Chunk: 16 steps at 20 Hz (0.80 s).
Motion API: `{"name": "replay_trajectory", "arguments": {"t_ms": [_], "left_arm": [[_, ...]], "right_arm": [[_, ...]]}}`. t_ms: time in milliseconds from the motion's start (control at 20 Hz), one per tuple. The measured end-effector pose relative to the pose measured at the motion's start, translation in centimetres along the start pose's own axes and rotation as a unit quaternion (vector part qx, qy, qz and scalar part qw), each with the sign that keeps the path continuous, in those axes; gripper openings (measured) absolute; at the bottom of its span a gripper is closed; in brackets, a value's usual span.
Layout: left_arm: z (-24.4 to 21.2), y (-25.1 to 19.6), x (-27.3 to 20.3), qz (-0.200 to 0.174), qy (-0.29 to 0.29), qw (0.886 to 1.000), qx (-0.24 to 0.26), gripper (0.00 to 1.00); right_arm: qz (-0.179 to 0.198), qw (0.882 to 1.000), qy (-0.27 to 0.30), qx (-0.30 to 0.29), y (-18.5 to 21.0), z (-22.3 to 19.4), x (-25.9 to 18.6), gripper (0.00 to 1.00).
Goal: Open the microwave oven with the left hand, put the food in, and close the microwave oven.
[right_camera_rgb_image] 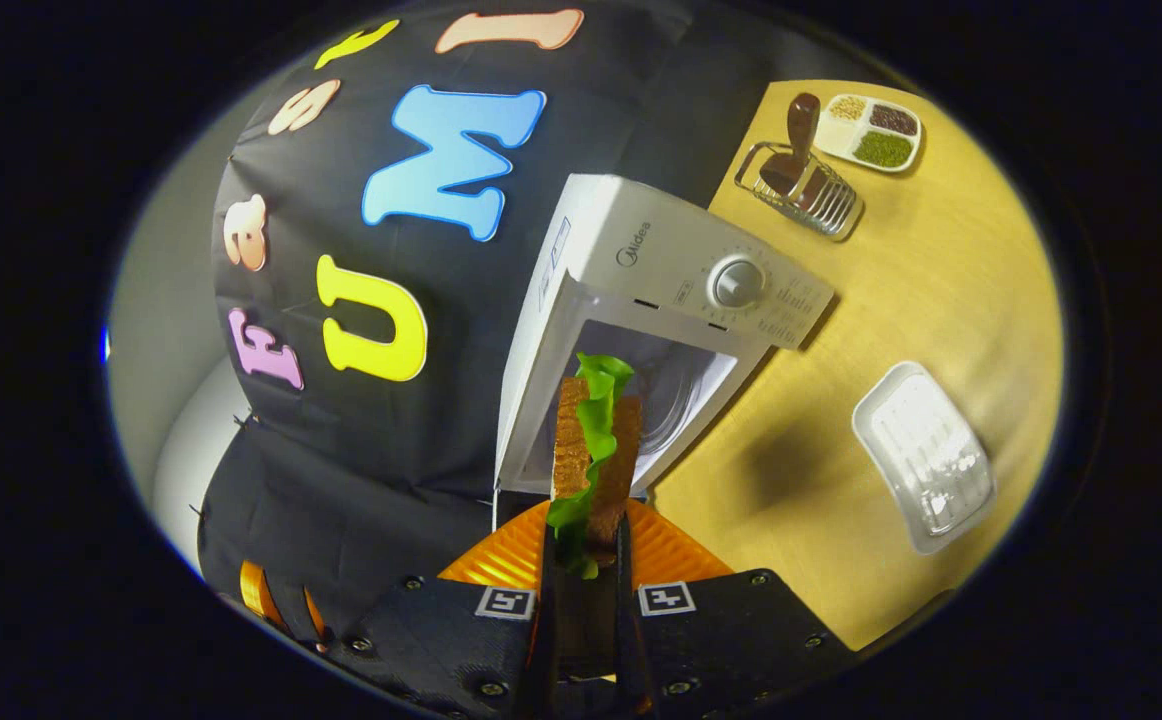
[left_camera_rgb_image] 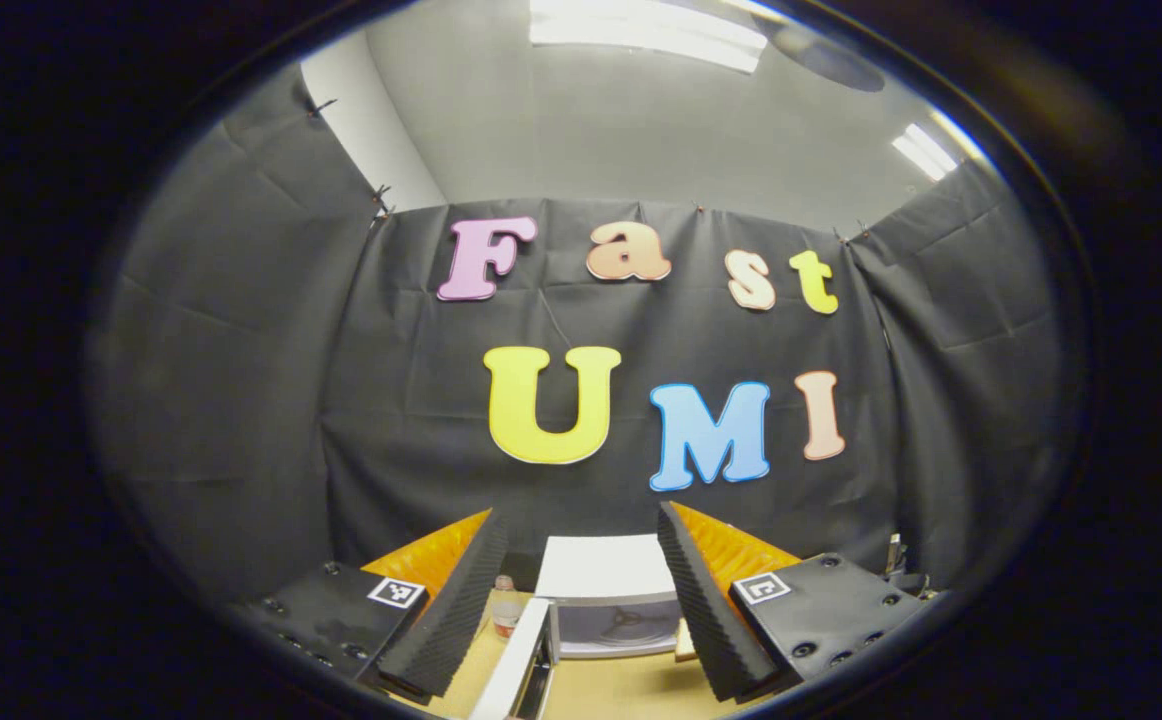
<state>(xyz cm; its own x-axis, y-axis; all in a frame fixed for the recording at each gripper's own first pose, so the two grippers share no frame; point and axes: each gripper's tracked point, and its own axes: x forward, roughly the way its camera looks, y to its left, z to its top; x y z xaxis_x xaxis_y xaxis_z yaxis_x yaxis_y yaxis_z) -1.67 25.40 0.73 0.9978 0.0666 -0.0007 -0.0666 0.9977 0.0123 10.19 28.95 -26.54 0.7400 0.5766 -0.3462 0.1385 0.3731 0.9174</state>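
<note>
1. Microwave oven [right_camera_rgb_image: 641, 330] taken as the landmark: white, standing on a wooden table [right_camera_rgb_image: 941, 300] against the booth's black cloth wall, cavity exposed, control dial on the panel beside the opening.
2. Door [left_camera_rgb_image: 516, 665] already swung wide, seen edge-on in the left gripper view just in front of the oven's open mouth [left_camera_rgb_image: 616, 625]; presumably left that way to give the food a free path in.
3. Right gripper [right_camera_rgb_image: 586, 590] closed down narrow, both fingers pressing on the sandwich [right_camera_rgb_image: 596, 450], two slices of brown bread with green lettuce between.
4. Sandwich clamped across its flat faces, probably so the layers stay together; free end pointed straight at the oven's cavity, still outside the opening by the look of it.
5. Left gripper [left_camera_rgb_image: 581, 600] spread wide and gripping nothing, held back from the oven and facing it, likely kept clear of the right gripper's path while waiting to shut the door.
6. White tray [right_camera_rgb_image: 926, 455] lying on the table beside the oven, bare; a divided dish of grains [right_camera_rgb_image: 866, 130] and a wire rack [right_camera_rgb_image: 801, 185] farther along, past the oven's dial side.
7. Judged stage: opening done, loading under way, closing not yet begun.
</note>
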Motion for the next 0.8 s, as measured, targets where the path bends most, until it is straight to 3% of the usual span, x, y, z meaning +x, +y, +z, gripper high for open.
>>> {"name": "replay_trajectory", "arguments": {"t_ms": [150, 450, 700, 800], "left_arm": [[-0.2, 2.6, -0.4, 0.005, 0.003, 1.0, -0.002, 0.98], [-1.0, 6.7, -1.0, 0.017, 0.015, 1.0, 0.0, 0.94], [-1.0, 9.8, -1.6, 0.043, 0.022, 0.999, -0.002, 0.95], [-0.6, 10.6, -1.5, 0.047, 0.02, 0.999, -0.002, 0.96]], "right_arm": [[-0.004, 1.0, -0.017, 0.018, -0.4, -0.6, 3.6, 0.23], [-0.034, 0.996, -0.066, 0.046, -1.8, -0.2, 10.7, 0.23], [-0.048, 0.987, -0.114, 0.105, -1.9, 0.8, 15.9, 0.23], [-0.047, 0.985, -0.126, 0.103, -1.5, 1.0, 17.2, 0.23]]}}
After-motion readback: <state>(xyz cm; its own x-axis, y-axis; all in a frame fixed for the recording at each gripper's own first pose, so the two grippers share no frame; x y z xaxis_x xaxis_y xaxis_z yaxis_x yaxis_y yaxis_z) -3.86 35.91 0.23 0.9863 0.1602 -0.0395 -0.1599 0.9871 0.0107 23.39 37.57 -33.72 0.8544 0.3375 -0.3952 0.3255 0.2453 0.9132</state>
